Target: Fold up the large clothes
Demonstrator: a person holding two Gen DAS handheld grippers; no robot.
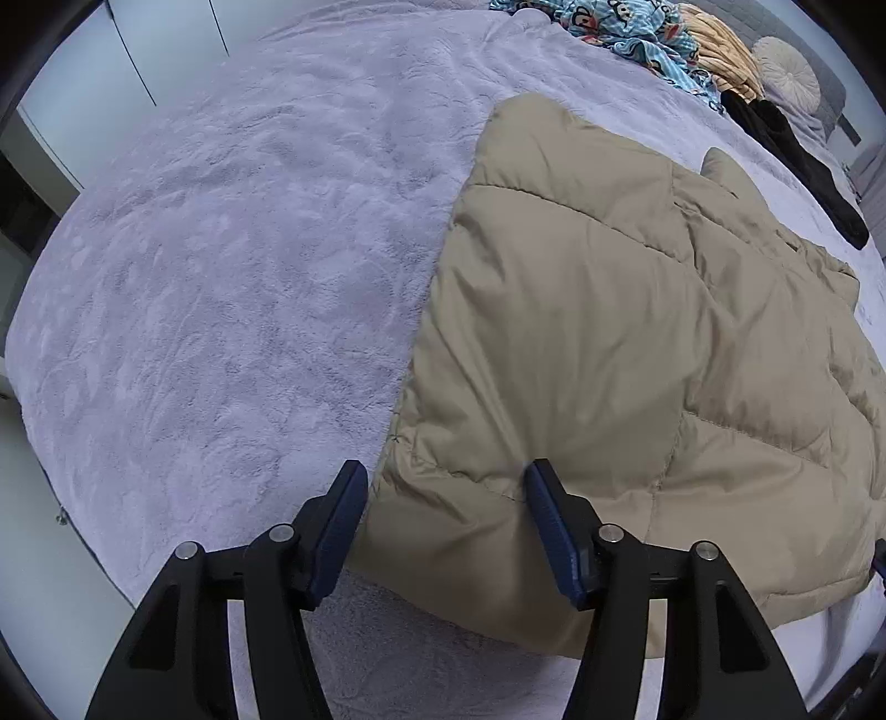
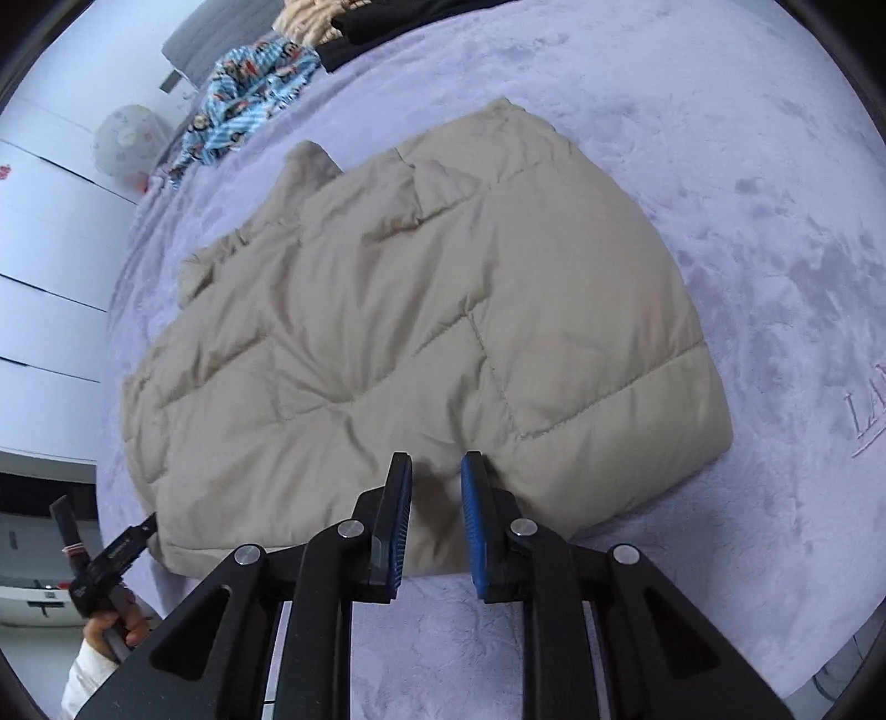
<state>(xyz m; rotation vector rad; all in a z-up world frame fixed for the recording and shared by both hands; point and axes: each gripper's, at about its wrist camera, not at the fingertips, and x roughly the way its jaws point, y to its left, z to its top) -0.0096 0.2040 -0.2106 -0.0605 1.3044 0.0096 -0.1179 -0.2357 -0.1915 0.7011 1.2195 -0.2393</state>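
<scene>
A beige quilted puffer jacket (image 1: 637, 343) lies folded on a lavender fleece blanket (image 1: 221, 277); it also shows in the right wrist view (image 2: 421, 310). My left gripper (image 1: 446, 482) is open, its jaws wide apart over the jacket's near left corner, holding nothing. My right gripper (image 2: 437, 471) is open with a narrower gap, its fingertips at the jacket's near edge, holding nothing. The left gripper (image 2: 138, 531) also shows at the lower left of the right wrist view, by the jacket's corner.
A blue patterned cloth (image 1: 626, 27), a tan blanket (image 1: 720, 50), a black garment (image 1: 792, 155) and a round cushion (image 1: 786, 66) lie at the far end of the bed. White cabinets (image 2: 44, 266) stand beside the bed.
</scene>
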